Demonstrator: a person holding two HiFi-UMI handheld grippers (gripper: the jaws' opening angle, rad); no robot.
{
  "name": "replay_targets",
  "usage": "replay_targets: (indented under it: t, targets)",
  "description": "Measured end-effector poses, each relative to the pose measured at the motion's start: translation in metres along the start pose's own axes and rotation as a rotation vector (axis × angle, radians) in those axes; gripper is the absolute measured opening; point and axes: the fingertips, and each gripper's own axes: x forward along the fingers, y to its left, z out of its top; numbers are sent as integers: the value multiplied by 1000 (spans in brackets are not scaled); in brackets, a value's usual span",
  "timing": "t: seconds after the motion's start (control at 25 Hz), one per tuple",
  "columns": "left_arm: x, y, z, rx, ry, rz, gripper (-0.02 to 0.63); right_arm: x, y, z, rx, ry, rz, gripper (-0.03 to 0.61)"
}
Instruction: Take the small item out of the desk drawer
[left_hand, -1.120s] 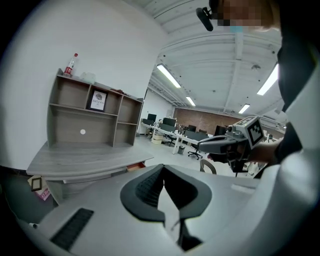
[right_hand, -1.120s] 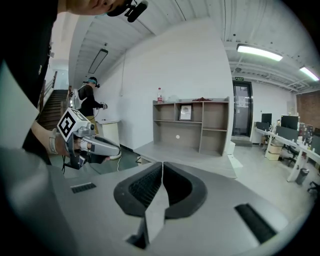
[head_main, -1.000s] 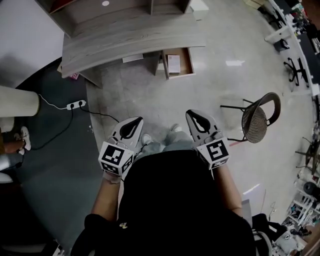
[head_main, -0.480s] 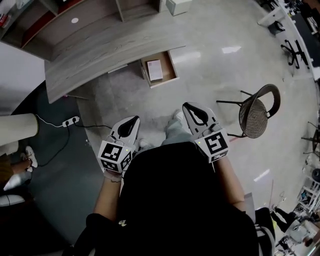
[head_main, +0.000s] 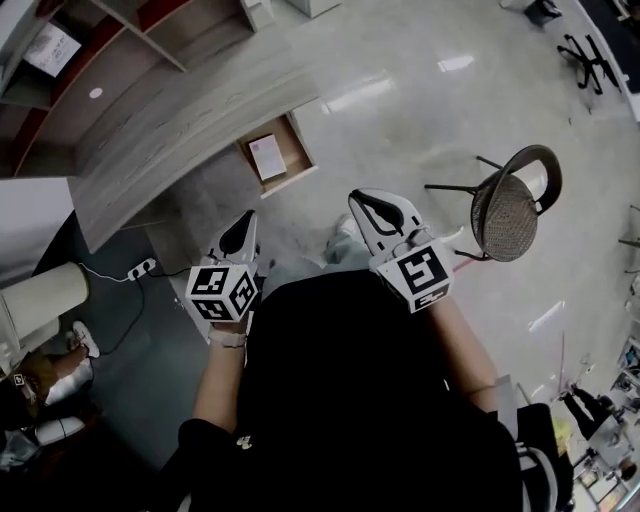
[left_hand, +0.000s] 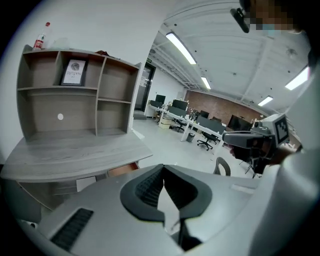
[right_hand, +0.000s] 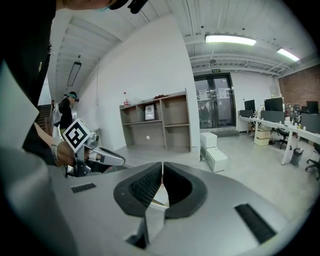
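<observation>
The wooden desk (head_main: 190, 115) stands ahead at the upper left of the head view. Its drawer (head_main: 301, 152) is pulled open, and a small white flat item (head_main: 266, 158) lies inside. Both grippers hang in the air in front of the person, short of the drawer. My left gripper (head_main: 247, 215) is shut and empty; in its own view the left gripper (left_hand: 162, 168) points toward the desk (left_hand: 75, 152) and the drawer front (left_hand: 122, 170). My right gripper (head_main: 353, 197) is also shut with nothing in it, and the right gripper (right_hand: 162, 165) faces a shelf unit (right_hand: 156, 120).
A round-seated chair (head_main: 512, 212) stands to the right of the grippers. A power strip (head_main: 140, 268) with its cable lies on the dark carpet at the left, beside a white cylinder (head_main: 40, 300). Another person's shoes (head_main: 68, 378) show at the far left.
The person has walked toward the desk: the desk and open drawer have slid left and lower in the head view. Both grippers came along, still shut.
</observation>
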Motion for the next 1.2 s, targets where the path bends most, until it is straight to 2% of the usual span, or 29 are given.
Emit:
replay_targets:
  t: [0.16, 0.32, 0.64, 0.88, 1.2]
  targets:
    - [42, 0, 4, -36, 42, 20, 8, 1, -29, -4, 33, 23, -20, 3]
    - [81, 12, -7, -90, 105, 31, 8, 4, -49, -11, 77, 40, -64, 3]
    - [149, 53, -29, -73, 243, 44, 8, 16, -80, -18, 161, 73, -205, 3]
    - [193, 100, -55, -122, 342, 54, 8, 44, -89, -17, 211, 104, -308, 3]
    - [242, 155, -95, -114, 480, 63, 9, 85, -86, -15, 209, 163, -354, 3]
